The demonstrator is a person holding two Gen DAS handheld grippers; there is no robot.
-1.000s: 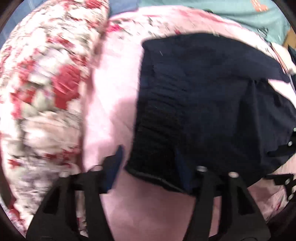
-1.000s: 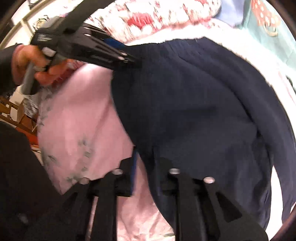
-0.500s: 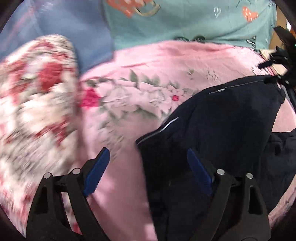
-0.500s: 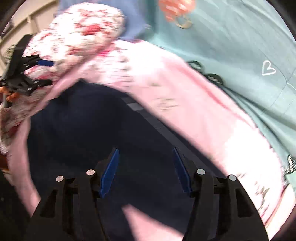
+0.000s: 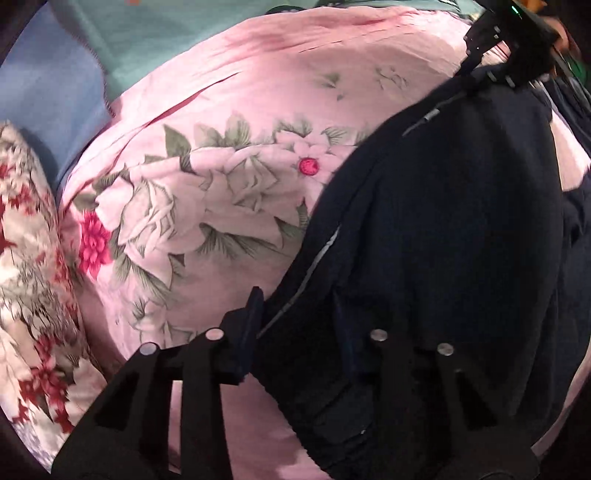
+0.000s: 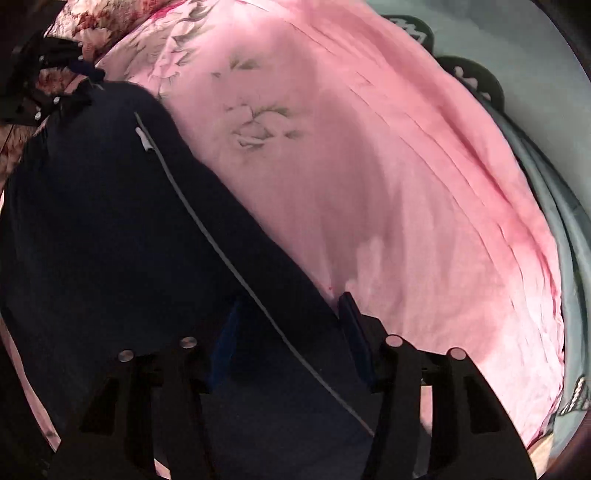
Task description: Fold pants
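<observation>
Dark navy pants [image 5: 443,221] lie on a pink floral sheet [image 5: 240,110], with a thin pale seam line [image 6: 207,236] running along their edge. My left gripper [image 5: 301,325] points down at that edge. Its jaws are closing, with bunched fabric between them, and the right finger is sunk in the dark cloth. My right gripper [image 6: 288,332] straddles the same edge further along; its jaws are closing on the pants [image 6: 110,221]. Each view shows the other gripper at the far end: the right gripper [image 5: 509,48], the left gripper [image 6: 48,85].
A red-and-white floral pillow [image 5: 29,258] lies left of the sheet. A teal blanket [image 6: 554,110] borders the pink sheet [image 6: 406,166] on the far side, and blue fabric [image 5: 44,85] shows beside the teal blanket [image 5: 184,29].
Both grippers let go of the pants edge they held, swung across with jaws wide, and have narrowed on the seamed edge. The pants now lie doubled over.
</observation>
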